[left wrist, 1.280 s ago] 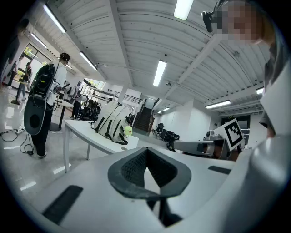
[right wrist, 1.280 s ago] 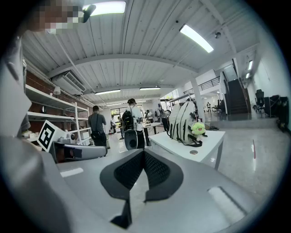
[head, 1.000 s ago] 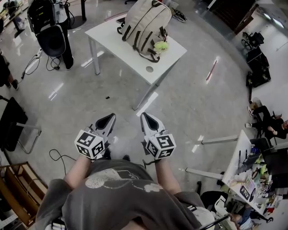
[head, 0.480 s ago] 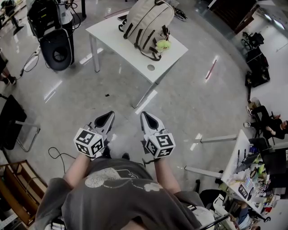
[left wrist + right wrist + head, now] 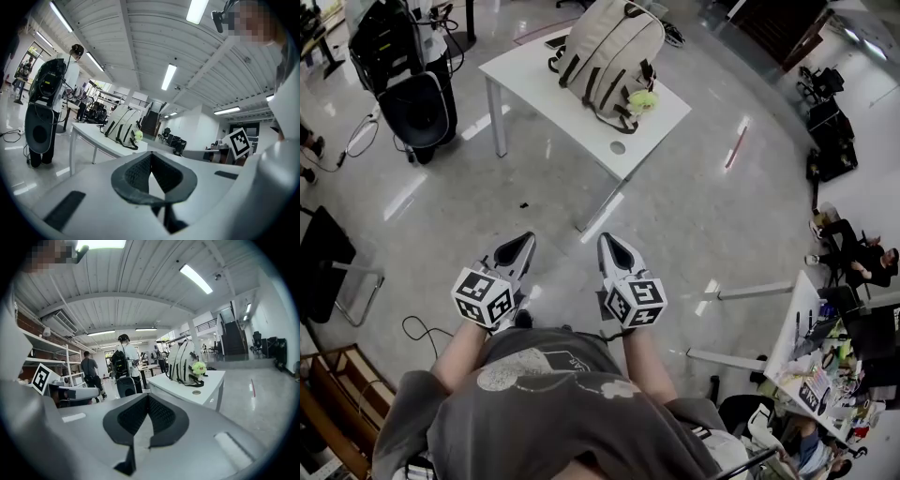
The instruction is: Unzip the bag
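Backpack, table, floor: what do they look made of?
Backpack: matte beige woven fabric, maybe nylon or canvas; it creases and sags softly. Table: smooth white top, likely laminate; the legs look like painted metal. Floor: glossy grey, mirrors the ceiling lights; polished stone or epoxy, cannot tell.

There are one white table [image 5: 525, 75], one beige backpack [image 5: 605, 47], one green plush toy [image 5: 641, 98] and two grippers, the left gripper [image 5: 523, 244] and the right gripper [image 5: 610, 244].
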